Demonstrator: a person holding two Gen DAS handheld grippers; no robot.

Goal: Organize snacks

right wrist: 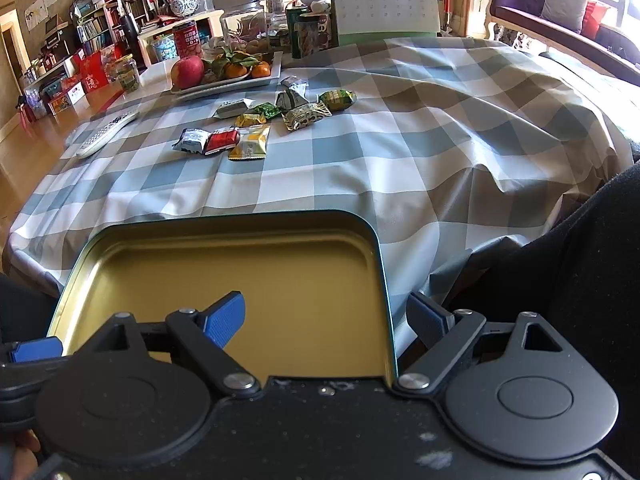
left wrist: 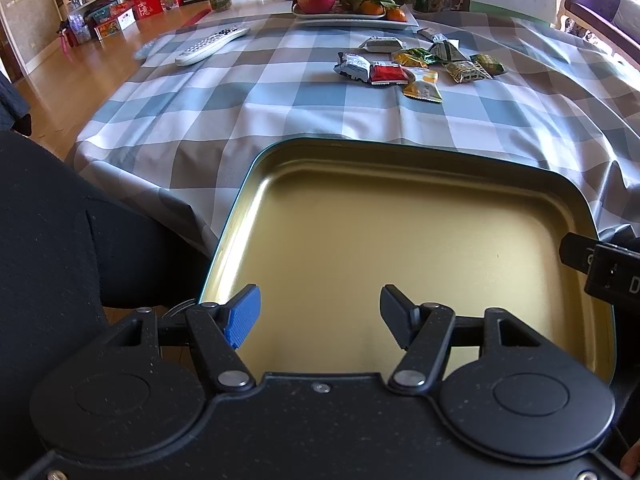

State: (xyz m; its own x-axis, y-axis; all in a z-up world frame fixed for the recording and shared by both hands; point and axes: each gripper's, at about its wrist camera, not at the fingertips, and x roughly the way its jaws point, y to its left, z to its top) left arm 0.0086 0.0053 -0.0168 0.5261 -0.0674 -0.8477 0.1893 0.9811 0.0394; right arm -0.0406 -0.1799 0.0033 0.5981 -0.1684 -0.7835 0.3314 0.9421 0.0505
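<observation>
The left tongs (left wrist: 320, 312) stand wide apart and hold nothing, hovering over the near end of an empty gold-lined tin tray (left wrist: 400, 248). The right tongs (right wrist: 328, 320) are equally wide and empty; their blue-padded finger hangs above the tray's gold floor while the dark finger sits outside its right wall, so the rim (right wrist: 384, 280) runs between them without being gripped. A tip of the right tool shows at the tray's right edge in the left view.

The tray lies at the near edge of the counter, on a grey-and-blue checked cloth (right wrist: 440, 140). Well beyond it, in the middle of the cloth, lies the cluster of wrapped snacks (right wrist: 256, 124): a red packet (left wrist: 388, 73), a yellow one (left wrist: 422, 85), a blue-and-white one (left wrist: 353, 66) and several green and silver pieces, some touching. Farther back sit a remote control (left wrist: 212, 45) and a white plate of fruit (left wrist: 352, 19) with an apple and tangerines.

Nothing is in the tray yet, so the sorting seems to be at its very start. The next move probably calls for one of the tongs to reach forward to the nearest packet, close on a single wrapper without dragging its neighbours, and carry it back over the tray. The thin, crinkly wrappers may slip.
</observation>
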